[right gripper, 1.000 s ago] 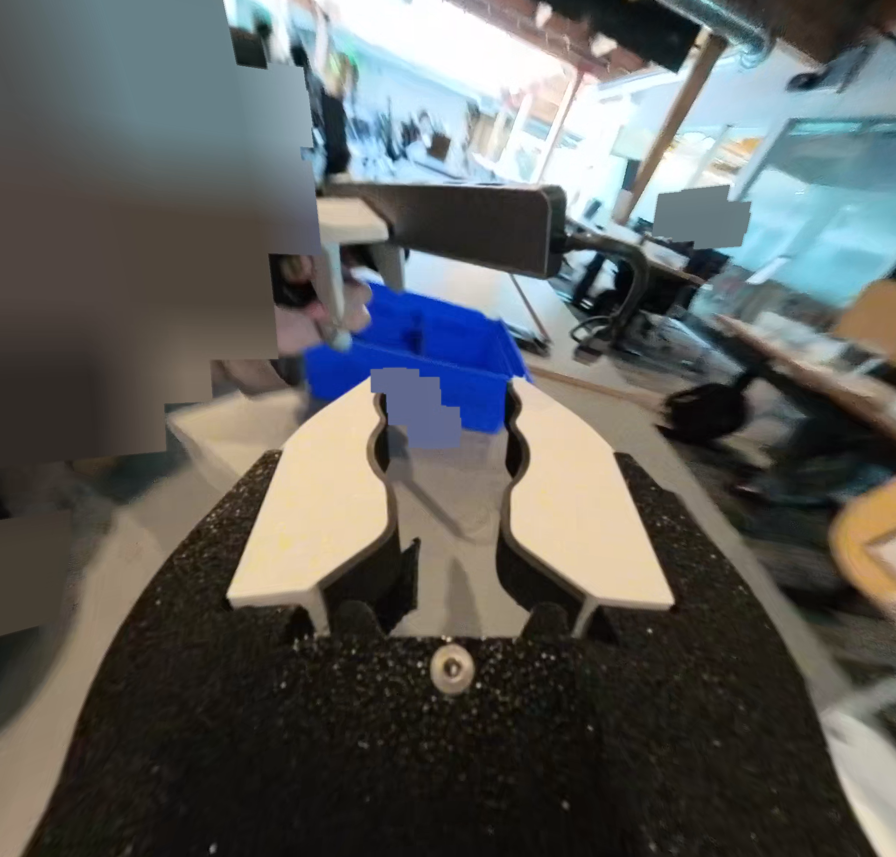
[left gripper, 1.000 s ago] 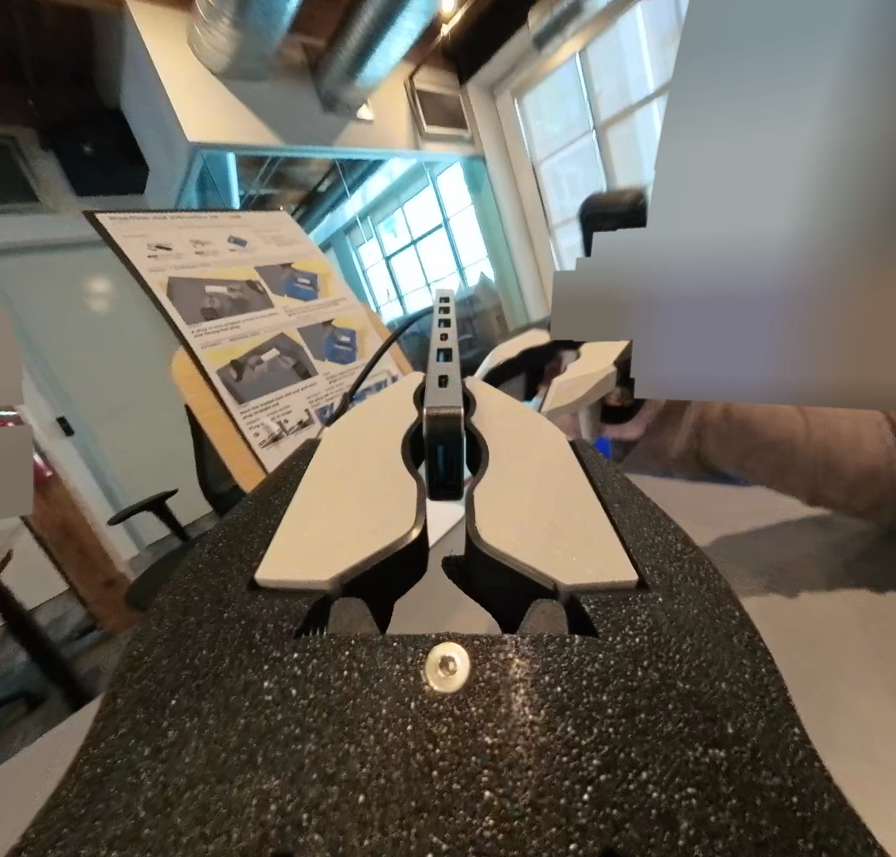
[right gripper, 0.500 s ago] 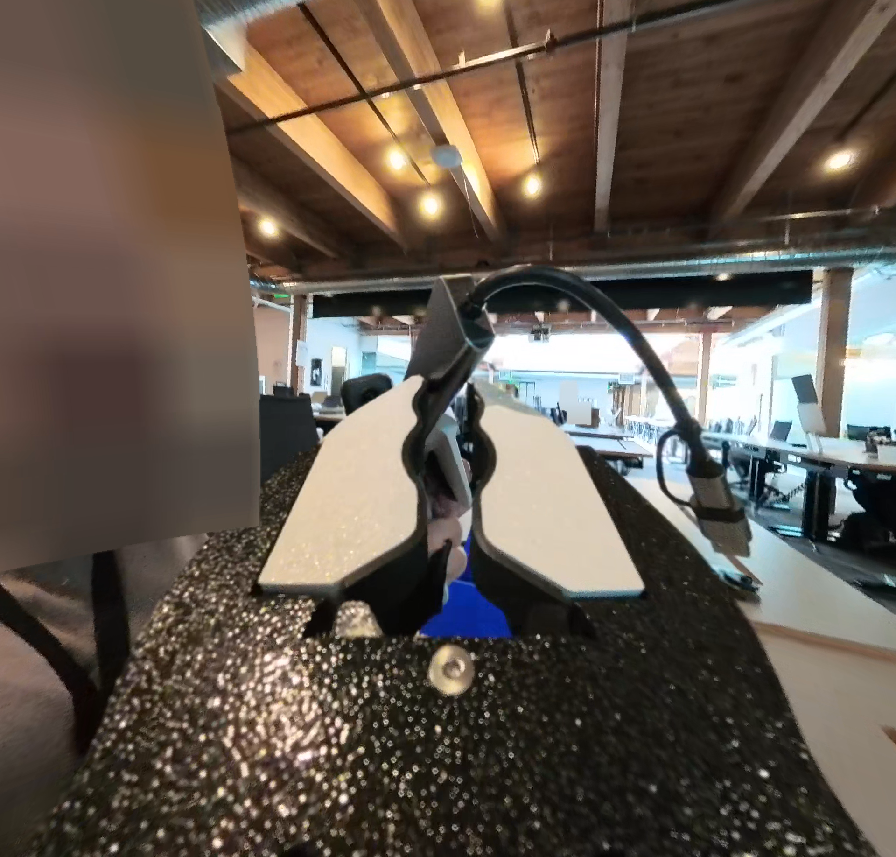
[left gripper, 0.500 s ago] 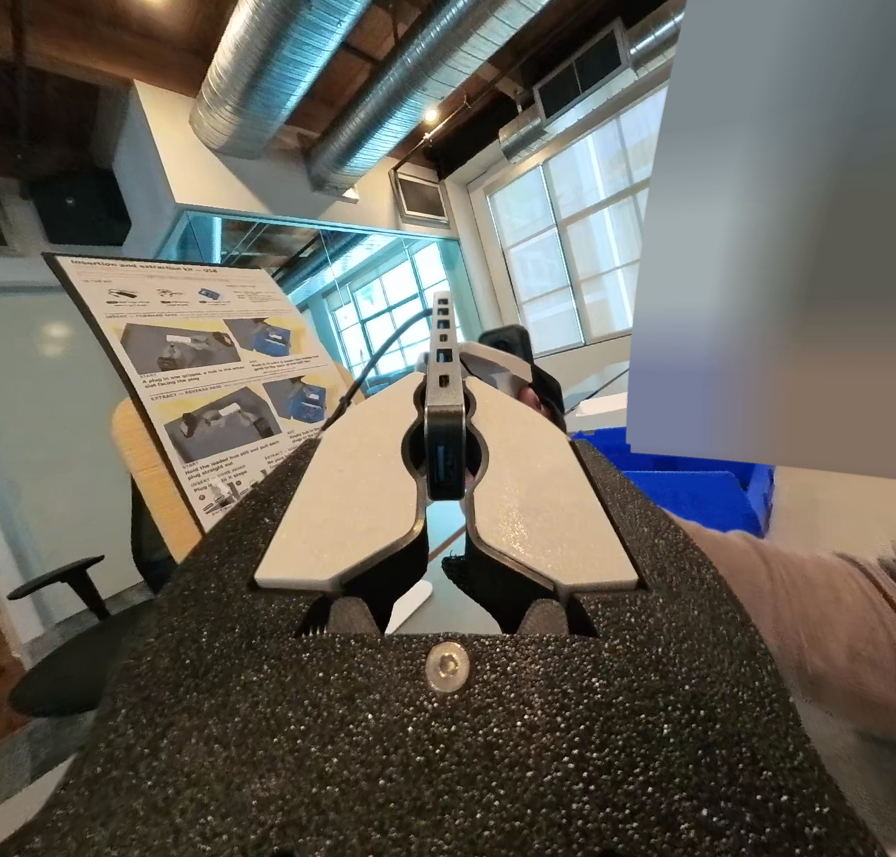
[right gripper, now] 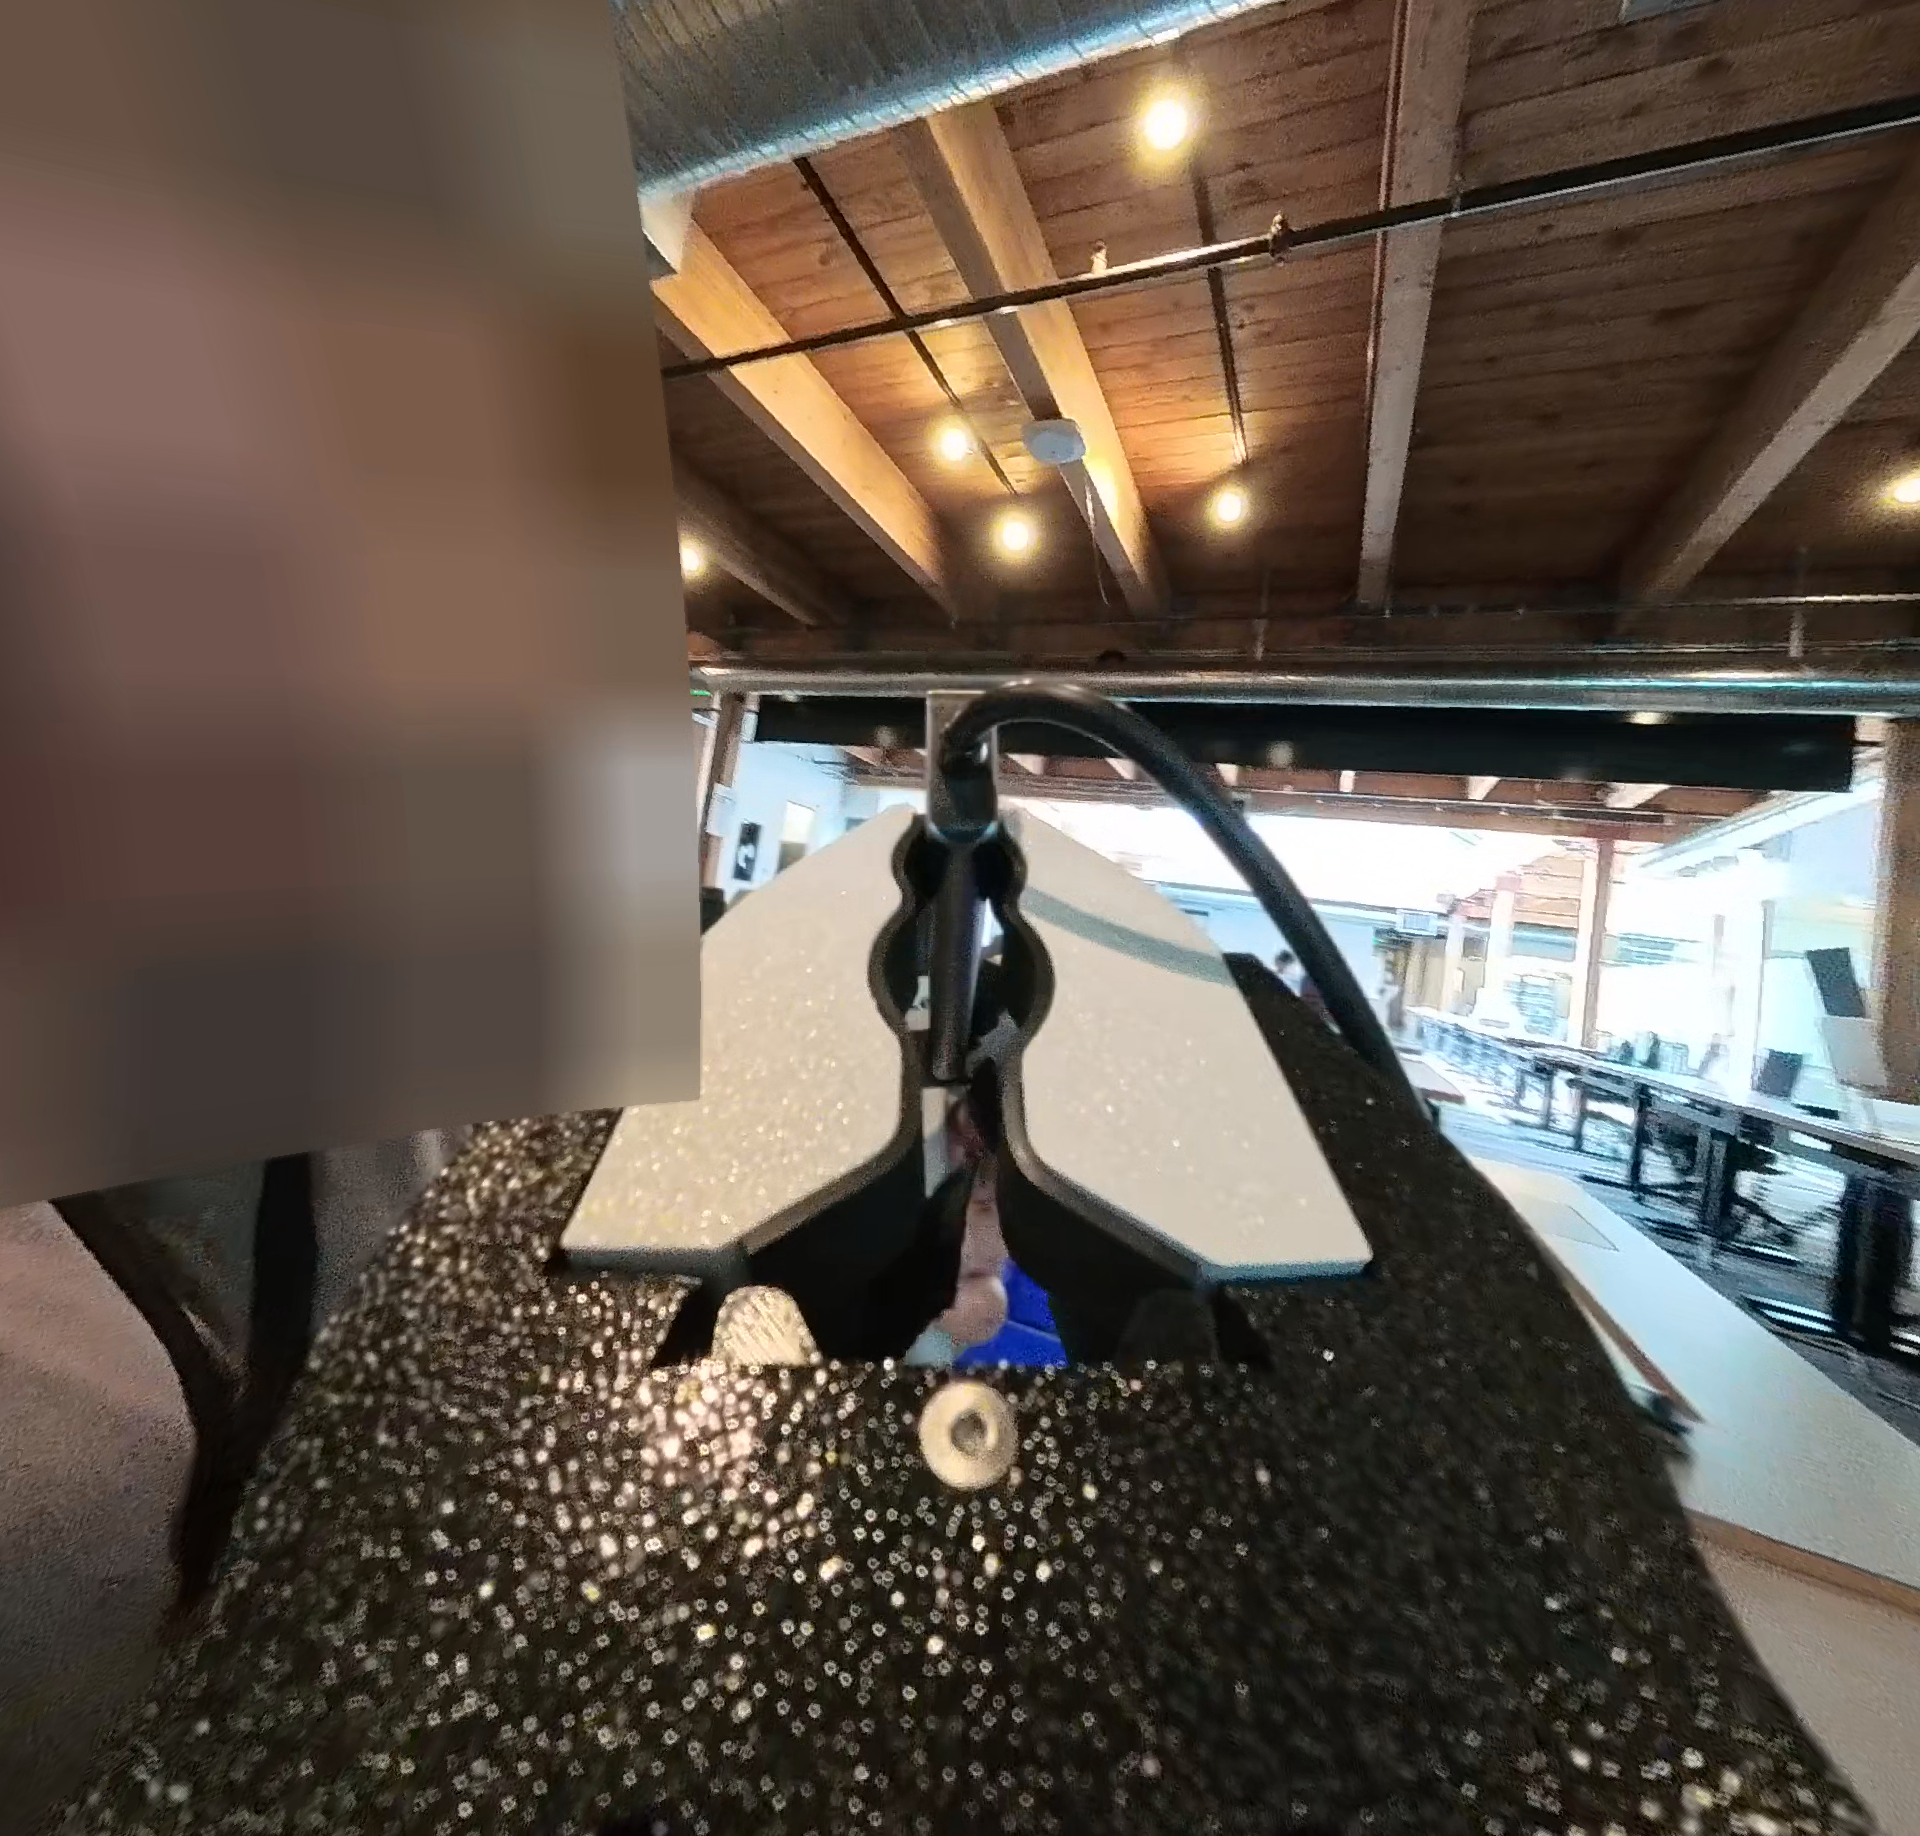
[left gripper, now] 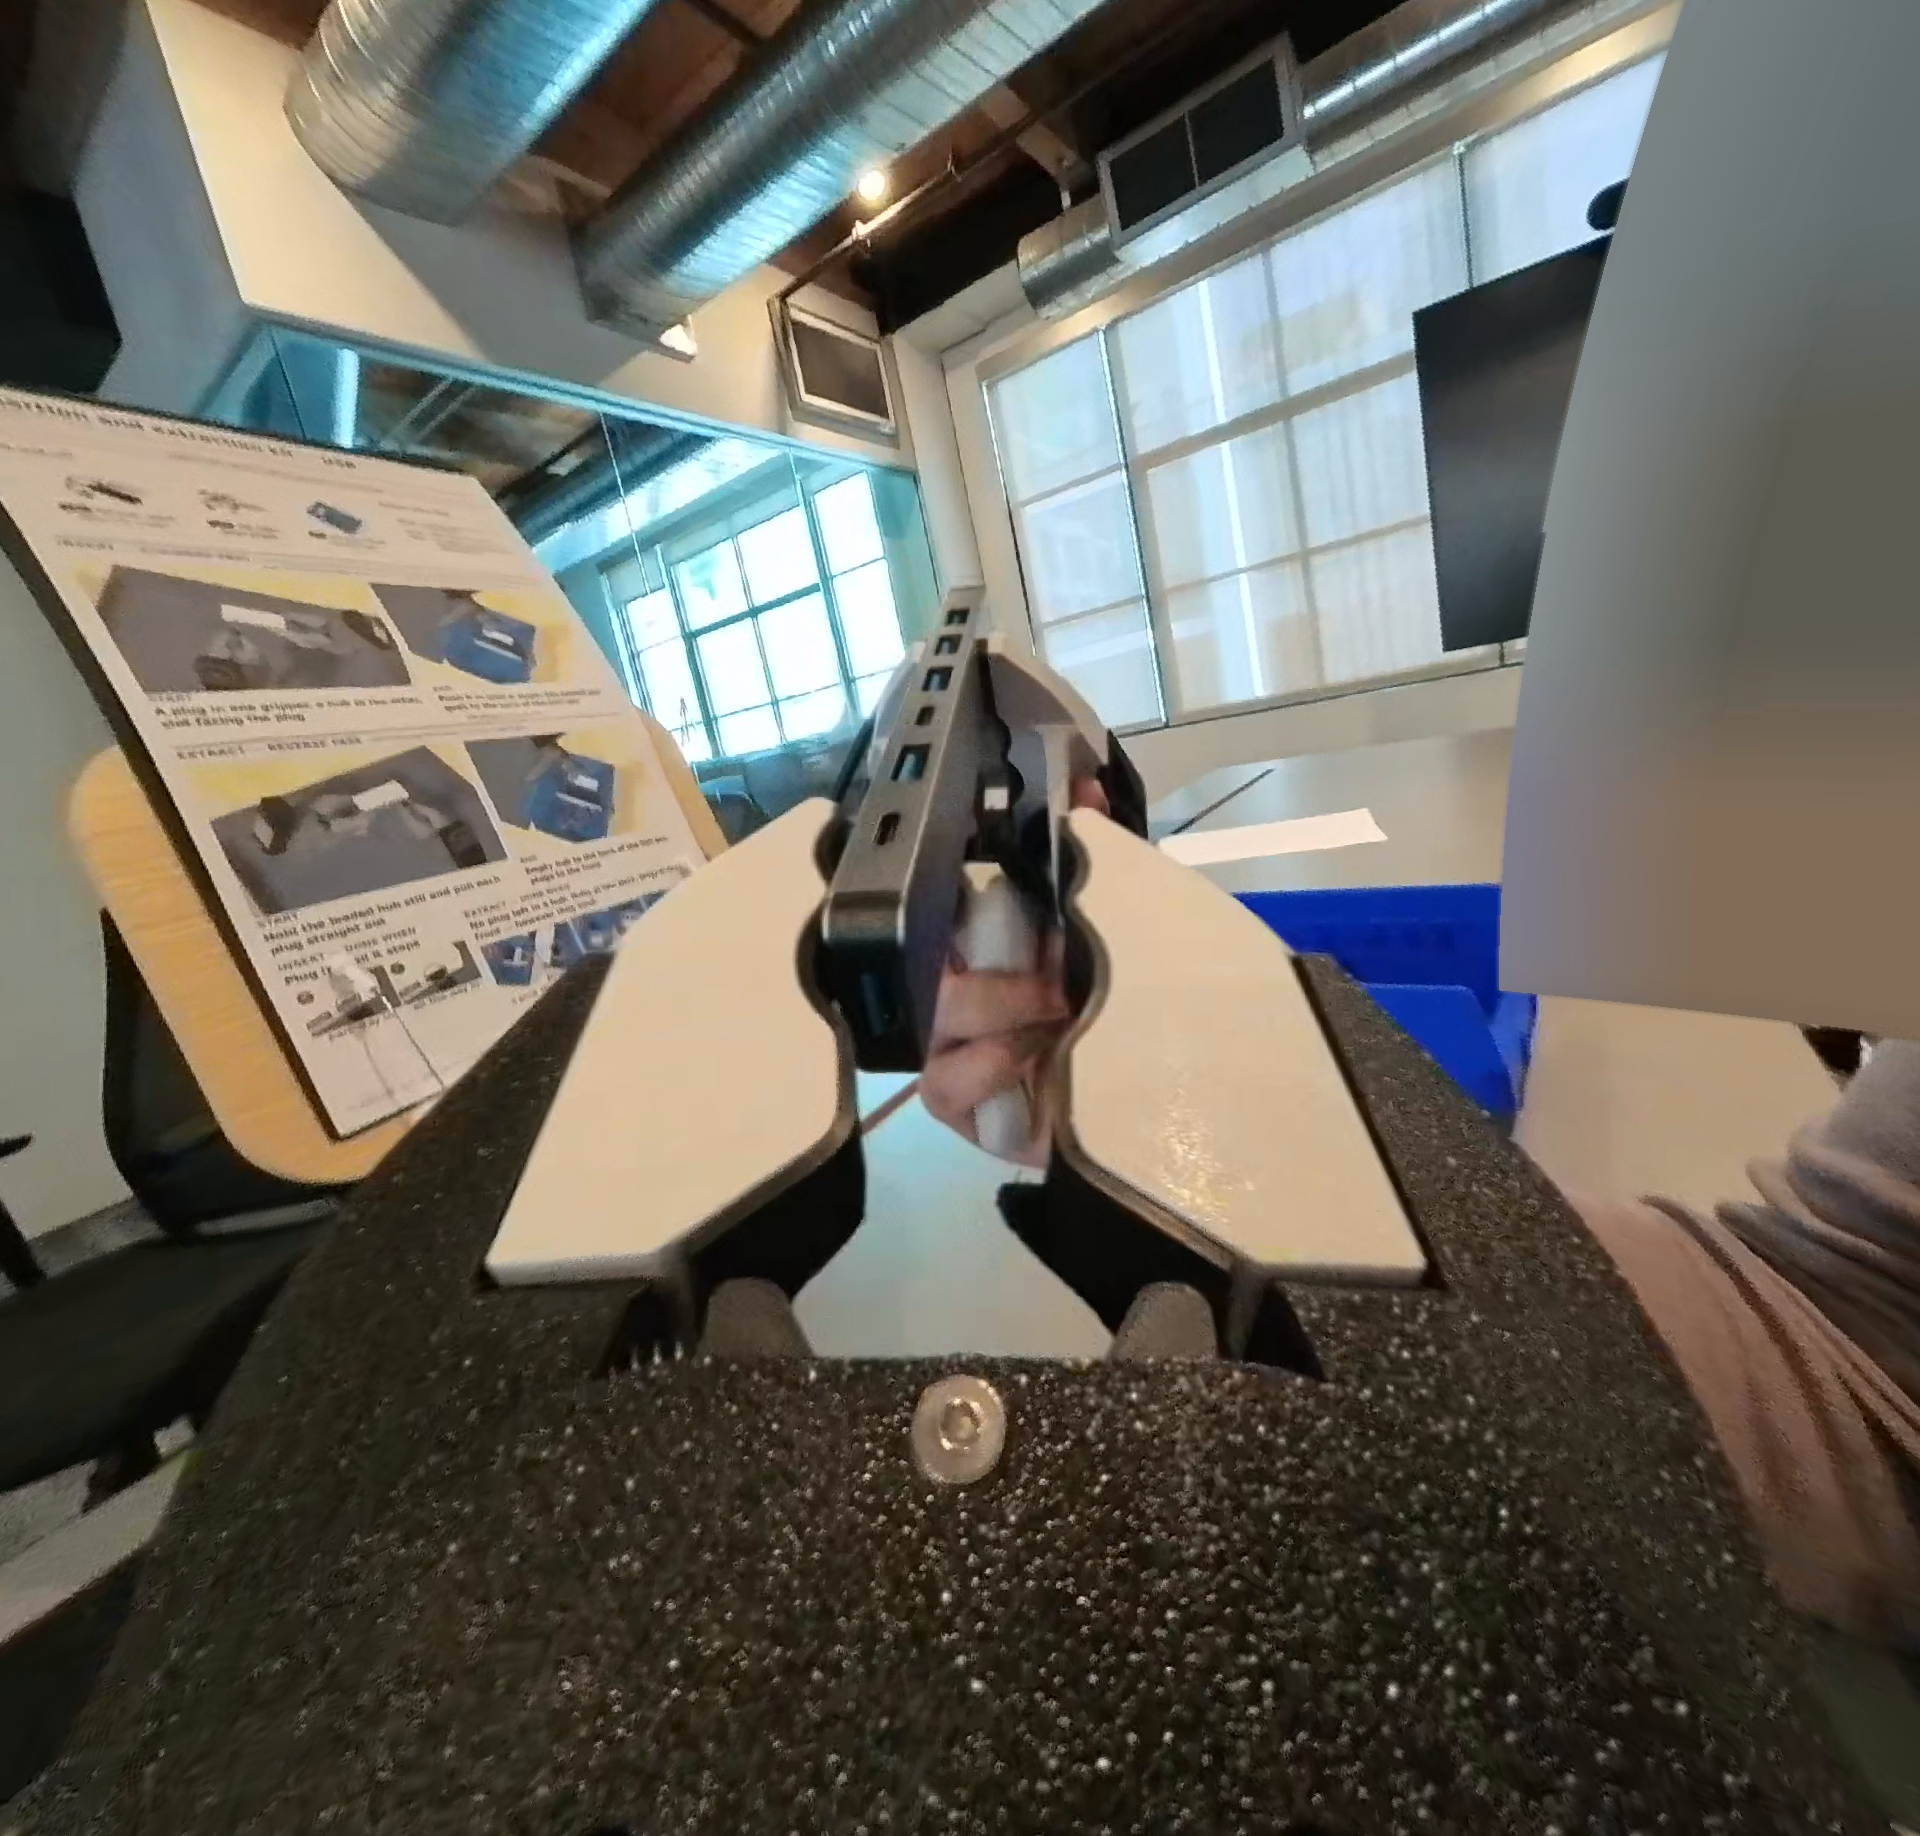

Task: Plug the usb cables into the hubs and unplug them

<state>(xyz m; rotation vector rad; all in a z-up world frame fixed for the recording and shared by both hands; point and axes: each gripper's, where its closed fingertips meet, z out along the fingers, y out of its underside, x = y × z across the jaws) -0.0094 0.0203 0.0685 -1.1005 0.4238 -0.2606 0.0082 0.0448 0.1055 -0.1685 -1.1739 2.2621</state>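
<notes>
A slim grey USB hub (left gripper: 894, 851) with a row of ports stands on edge between the fingers of my left gripper (left gripper: 951, 836). The left jaws stand apart; the hub leans on the left finger with a gap on its right side. My right gripper (left gripper: 1039, 737) shows just beyond, clamped on the hub's far part. In the right wrist view my right gripper (right gripper: 961, 830) is shut on the hub (right gripper: 956, 976), seen edge-on. The hub's black cable (right gripper: 1195, 799) leaves its top end and arcs down to the right. No plug is visible in the ports.
A blue bin (left gripper: 1392, 976) sits on the table at the right behind the left gripper. A tilted instruction board (left gripper: 343, 747) stands at the left. A person's sleeve (left gripper: 1766, 1371) lies at the right. A white sheet (left gripper: 1278, 836) lies farther back. The table edge (right gripper: 1714, 1371) shows at the right. About 5 centimetres separates my left fingertips from my right.
The right gripper came up from the bin and shut on the hub. The left jaws, shut on the hub before, have opened, and the hub has tilted.
</notes>
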